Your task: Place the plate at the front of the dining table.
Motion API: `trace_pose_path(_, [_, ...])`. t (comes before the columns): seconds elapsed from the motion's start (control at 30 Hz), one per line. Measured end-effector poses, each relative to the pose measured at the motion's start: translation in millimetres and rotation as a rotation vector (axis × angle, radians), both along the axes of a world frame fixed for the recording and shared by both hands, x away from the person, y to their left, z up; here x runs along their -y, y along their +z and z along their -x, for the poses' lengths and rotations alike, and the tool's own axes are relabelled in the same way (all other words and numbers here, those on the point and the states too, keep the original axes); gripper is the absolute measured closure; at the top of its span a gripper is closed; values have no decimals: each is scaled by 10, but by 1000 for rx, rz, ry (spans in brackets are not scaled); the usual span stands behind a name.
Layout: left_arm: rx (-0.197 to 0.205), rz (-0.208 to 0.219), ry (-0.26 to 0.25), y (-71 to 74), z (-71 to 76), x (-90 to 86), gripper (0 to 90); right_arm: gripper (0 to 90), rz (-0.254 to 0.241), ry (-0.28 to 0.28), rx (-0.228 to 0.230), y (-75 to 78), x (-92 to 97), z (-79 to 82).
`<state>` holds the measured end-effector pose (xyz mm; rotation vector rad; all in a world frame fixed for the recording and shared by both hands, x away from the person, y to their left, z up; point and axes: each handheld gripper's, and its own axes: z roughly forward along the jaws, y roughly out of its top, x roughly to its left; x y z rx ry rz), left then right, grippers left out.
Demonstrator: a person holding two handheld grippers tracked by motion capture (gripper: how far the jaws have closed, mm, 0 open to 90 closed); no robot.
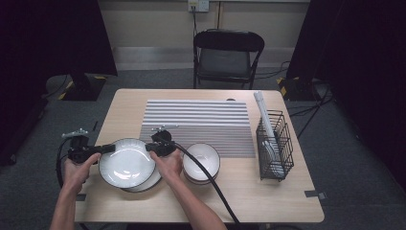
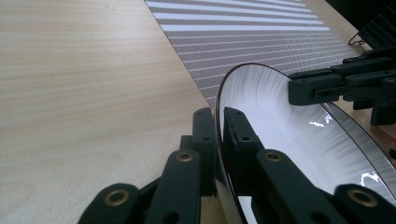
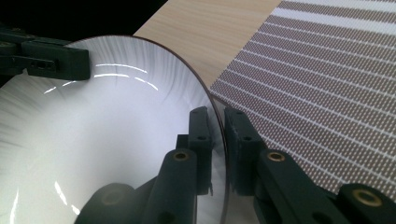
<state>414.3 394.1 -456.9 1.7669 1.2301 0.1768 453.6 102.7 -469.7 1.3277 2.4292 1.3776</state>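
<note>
A white plate with a dark rim (image 1: 125,162) is held between both grippers above the front left of the table, over another plate (image 1: 146,185) lying beneath it. My left gripper (image 1: 106,149) is shut on the plate's left rim; in the left gripper view (image 2: 219,122) its jaws pinch the plate (image 2: 285,130) edge-on. My right gripper (image 1: 150,148) is shut on the opposite rim; in the right gripper view (image 3: 220,122) the rim of the plate (image 3: 107,135) sits between its jaws.
A stack of white bowls (image 1: 201,162) stands just right of the plates. A striped mat (image 1: 201,124) covers the table's middle. A black wire rack (image 1: 274,143) holding upright plates stands at the right. A folding chair (image 1: 226,57) is behind the table.
</note>
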Motion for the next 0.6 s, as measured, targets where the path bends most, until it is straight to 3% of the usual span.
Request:
trace_pose_path(0.1, [22,-10,6,27,-19,6,850,828,-1,-4,23,41,-34,-18])
trace_pose_path(0.37, [27,-18,1,23,-17,-14,855,827,10,10,25,11,-40,10])
trace_pose_path(0.6, [29,-28,9,42,1,-17,856,759,12,19,-11,-70,-7,117])
